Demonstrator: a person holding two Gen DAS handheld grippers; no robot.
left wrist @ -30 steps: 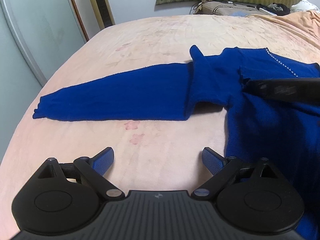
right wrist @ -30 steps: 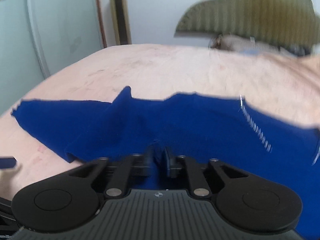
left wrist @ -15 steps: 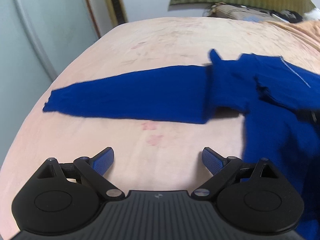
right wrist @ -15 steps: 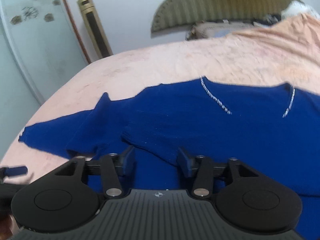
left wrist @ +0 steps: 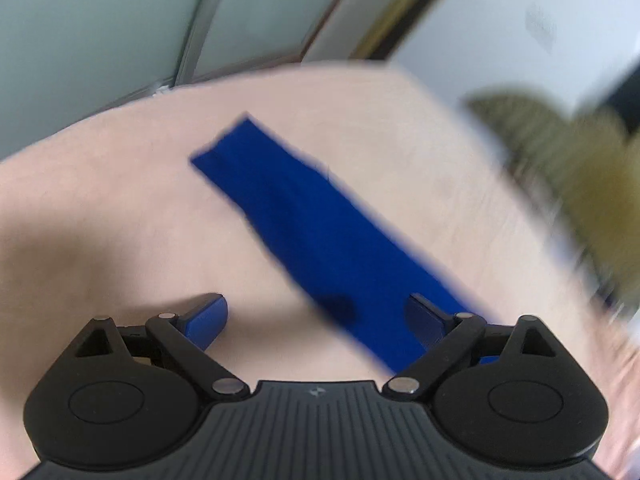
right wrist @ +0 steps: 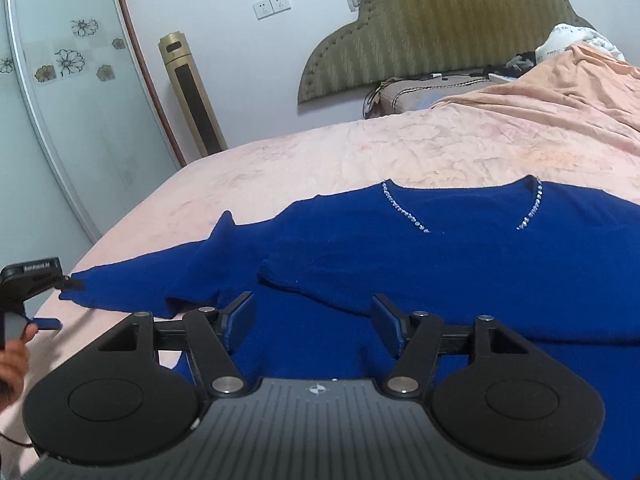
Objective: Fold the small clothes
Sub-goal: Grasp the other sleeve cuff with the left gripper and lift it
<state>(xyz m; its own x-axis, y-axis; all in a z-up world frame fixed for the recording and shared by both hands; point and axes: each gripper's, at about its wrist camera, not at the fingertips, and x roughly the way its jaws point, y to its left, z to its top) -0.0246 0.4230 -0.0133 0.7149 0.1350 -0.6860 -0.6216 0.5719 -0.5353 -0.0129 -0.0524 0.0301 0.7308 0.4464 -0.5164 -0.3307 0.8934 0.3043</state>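
A blue sweater with a beaded neckline lies flat on the pink bed. One sleeve is folded across its body, the other sleeve stretches out to the left. My right gripper is open and empty just above the sweater's body. My left gripper is open over the outstretched sleeve, whose cuff points away from it; this view is blurred. The left gripper also shows in the right wrist view at the sleeve's cuff end.
A green padded headboard, a pillow and a rumpled orange blanket are at the far end of the bed. A tall gold fan and a glass wardrobe door stand to the left.
My right gripper let go of the folded sleeve, opened and drew back. My left gripper swung left to the outstretched sleeve and now looks along it.
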